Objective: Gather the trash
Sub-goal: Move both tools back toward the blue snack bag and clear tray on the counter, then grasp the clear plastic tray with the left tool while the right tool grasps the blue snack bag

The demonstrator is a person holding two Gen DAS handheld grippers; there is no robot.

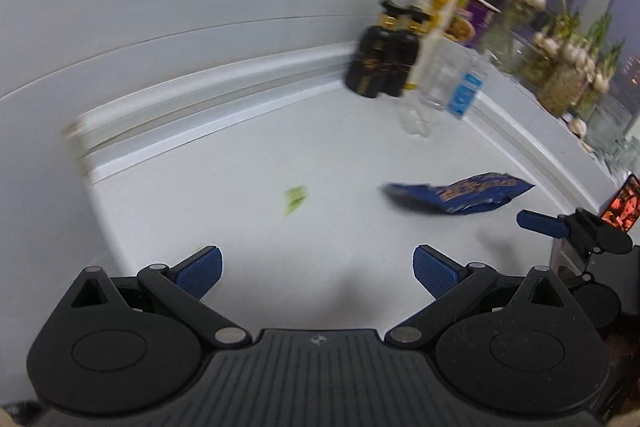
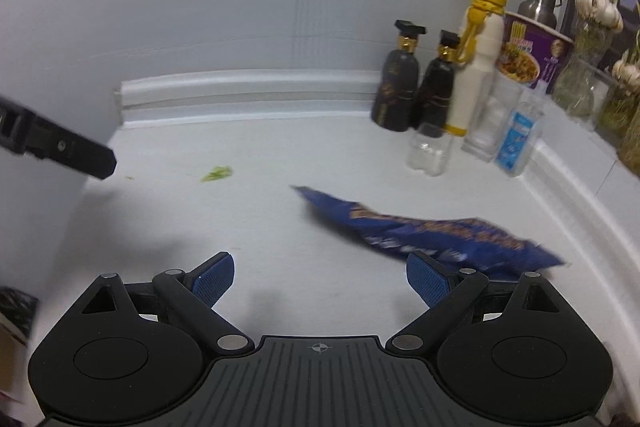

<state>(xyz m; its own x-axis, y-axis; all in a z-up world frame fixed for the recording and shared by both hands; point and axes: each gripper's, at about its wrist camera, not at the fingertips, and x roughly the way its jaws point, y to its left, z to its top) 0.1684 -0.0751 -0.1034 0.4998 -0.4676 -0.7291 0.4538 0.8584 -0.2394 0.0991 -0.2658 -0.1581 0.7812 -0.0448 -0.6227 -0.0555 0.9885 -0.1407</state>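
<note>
A crumpled blue snack bag point(image 2: 432, 231) lies flat on the white counter point(image 2: 260, 211), right of centre in the right wrist view, its near edge just beyond the right-hand finger of the right gripper point(image 2: 319, 277). A small green scrap point(image 2: 217, 173) sits well apart from it, toward the left. Both the right gripper and the left gripper point(image 1: 318, 273) have their fingers spread wide, holding nothing. Bottles point(image 2: 416, 95) cluster in the upper right corner against the wall.
</note>
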